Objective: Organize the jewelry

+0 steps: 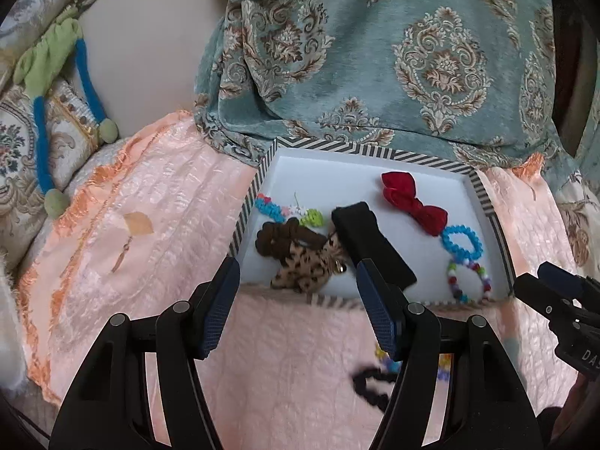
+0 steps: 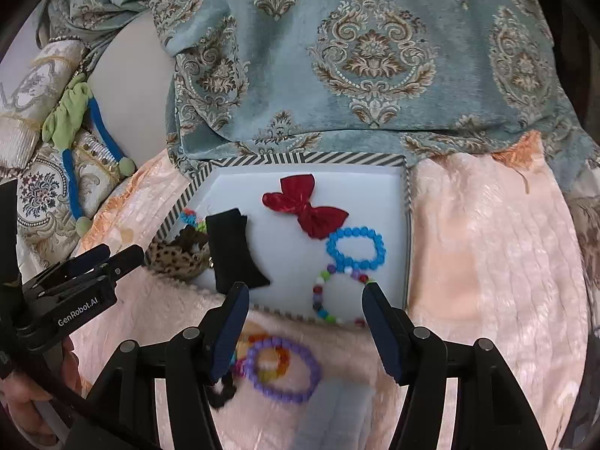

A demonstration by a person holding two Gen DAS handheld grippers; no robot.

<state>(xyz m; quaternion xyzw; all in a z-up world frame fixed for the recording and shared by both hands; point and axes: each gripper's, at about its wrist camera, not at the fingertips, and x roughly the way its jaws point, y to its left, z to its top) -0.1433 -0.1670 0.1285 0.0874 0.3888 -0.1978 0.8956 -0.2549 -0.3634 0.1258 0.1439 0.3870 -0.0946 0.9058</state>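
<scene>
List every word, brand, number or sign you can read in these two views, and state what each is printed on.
"GenRobot.AI": white print on the black body of the left tongs, seen in the right wrist view.
"DAS": white letters on the black body of the right tongs, seen in the left wrist view; cut off at the frame edge, so the rest cannot be read.
Nothing else carries readable text.
</scene>
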